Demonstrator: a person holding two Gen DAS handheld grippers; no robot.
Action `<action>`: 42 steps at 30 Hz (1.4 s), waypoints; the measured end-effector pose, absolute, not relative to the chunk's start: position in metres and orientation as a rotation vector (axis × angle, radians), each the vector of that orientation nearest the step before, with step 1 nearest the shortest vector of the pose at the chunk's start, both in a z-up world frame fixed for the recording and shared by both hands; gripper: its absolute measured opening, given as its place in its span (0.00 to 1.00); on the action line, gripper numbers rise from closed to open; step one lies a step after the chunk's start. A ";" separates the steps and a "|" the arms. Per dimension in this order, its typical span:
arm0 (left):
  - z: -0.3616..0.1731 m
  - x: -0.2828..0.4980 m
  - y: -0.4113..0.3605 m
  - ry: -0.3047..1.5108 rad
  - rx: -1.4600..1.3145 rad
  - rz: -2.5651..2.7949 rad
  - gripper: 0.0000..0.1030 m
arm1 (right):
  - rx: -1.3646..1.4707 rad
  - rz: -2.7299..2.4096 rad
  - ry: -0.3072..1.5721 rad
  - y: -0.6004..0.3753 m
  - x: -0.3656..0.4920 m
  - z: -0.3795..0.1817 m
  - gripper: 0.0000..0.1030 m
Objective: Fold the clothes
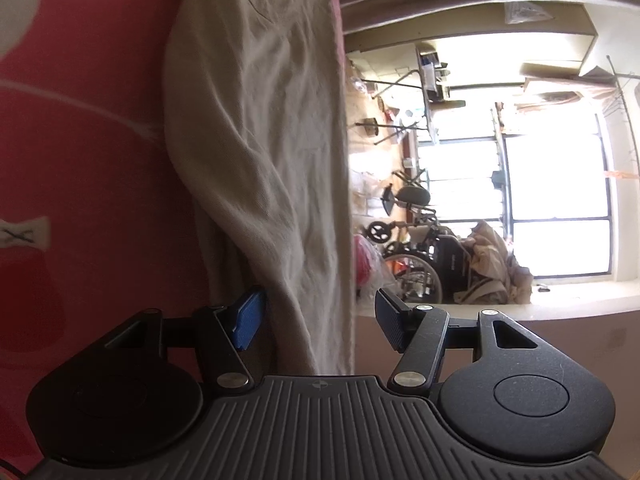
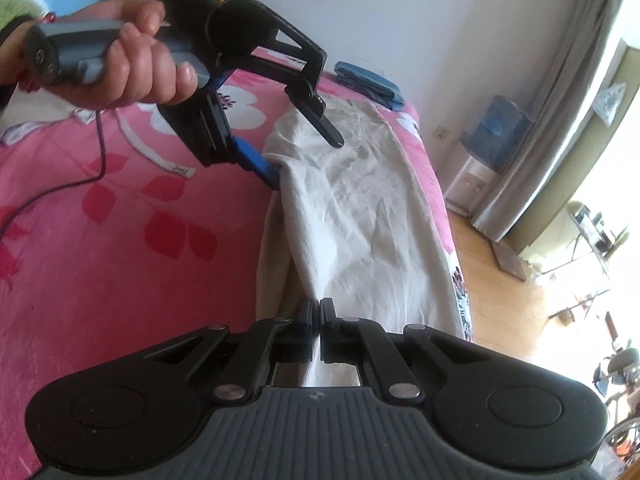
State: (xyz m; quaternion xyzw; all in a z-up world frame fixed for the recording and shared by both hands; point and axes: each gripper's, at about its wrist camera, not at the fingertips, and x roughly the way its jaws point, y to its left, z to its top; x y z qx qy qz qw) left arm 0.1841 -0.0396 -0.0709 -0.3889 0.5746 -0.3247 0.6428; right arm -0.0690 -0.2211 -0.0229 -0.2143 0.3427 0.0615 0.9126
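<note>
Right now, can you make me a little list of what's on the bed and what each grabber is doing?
bed cover: pink sheet with flowers
clothing: beige garment, lying along the bed's edge
right gripper: fingers shut on the garment's near end
left gripper: fingers open, straddling the garment's far end
hand: holding the left gripper
far corner: folded blue cloth
</note>
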 end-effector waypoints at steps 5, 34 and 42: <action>-0.068 0.175 -0.036 1.232 -0.698 -0.773 0.58 | -0.437 0.121 0.704 -0.222 -0.066 -0.024 0.02; -0.067 0.119 -0.076 0.908 -0.193 -0.579 0.01 | -0.350 0.075 0.686 -0.238 -0.072 -0.016 0.02; -0.090 0.150 -0.035 1.014 -0.550 -0.604 0.04 | -0.352 0.093 0.698 -0.237 -0.072 -0.018 0.02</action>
